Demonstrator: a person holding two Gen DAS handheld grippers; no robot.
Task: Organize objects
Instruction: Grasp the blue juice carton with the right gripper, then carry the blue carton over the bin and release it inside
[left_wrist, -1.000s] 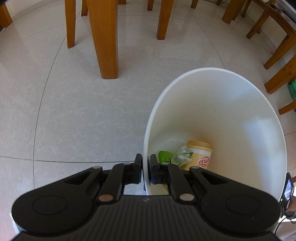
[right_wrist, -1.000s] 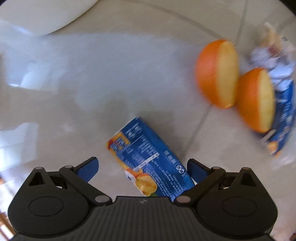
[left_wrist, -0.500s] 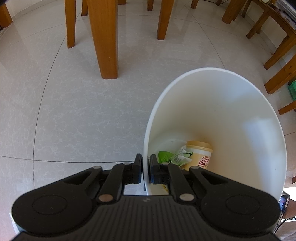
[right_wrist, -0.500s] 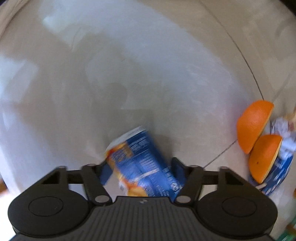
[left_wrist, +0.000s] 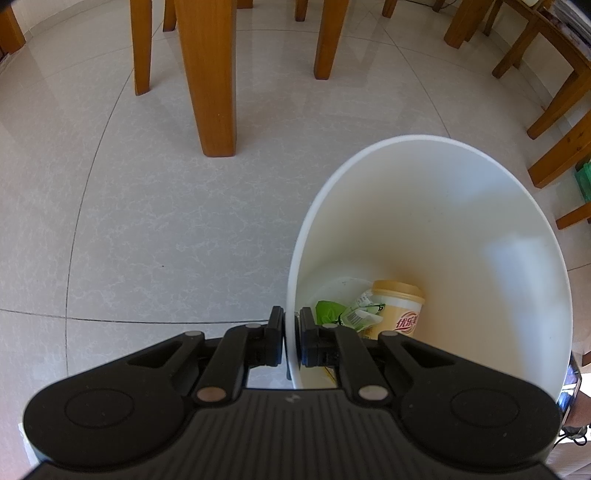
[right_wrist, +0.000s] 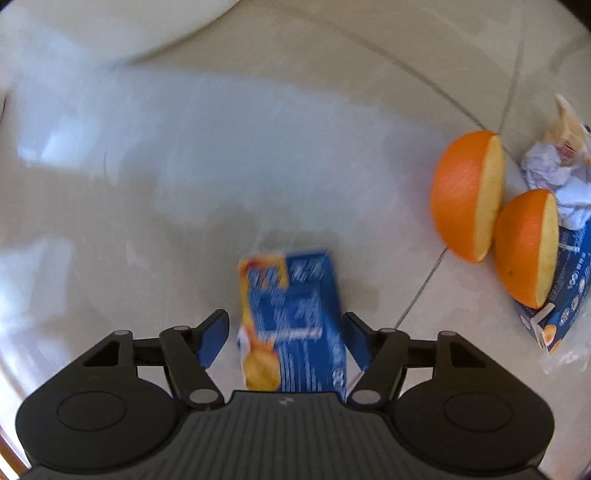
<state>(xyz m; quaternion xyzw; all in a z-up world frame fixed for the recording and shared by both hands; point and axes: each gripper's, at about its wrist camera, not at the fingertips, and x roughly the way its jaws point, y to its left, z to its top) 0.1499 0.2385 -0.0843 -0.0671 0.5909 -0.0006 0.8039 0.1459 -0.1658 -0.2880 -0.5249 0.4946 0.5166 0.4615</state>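
Lengthwise, carton (right_wrist: 295, 321) along gripper (right_wrist: 286, 338) axis

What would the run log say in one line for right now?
left gripper: shut on bin rim | right gripper: opening, juice carton between fingers, not pressed | orange halves: on floor

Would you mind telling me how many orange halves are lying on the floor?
2. One orange half lies right of the blue carton; the other orange half sits just beside it, nearer the right edge, against a second carton. More may lie outside the view.

White bin (left_wrist: 436, 206), blue-yellow carton (right_wrist: 295, 317), orange halves (right_wrist: 465, 195).
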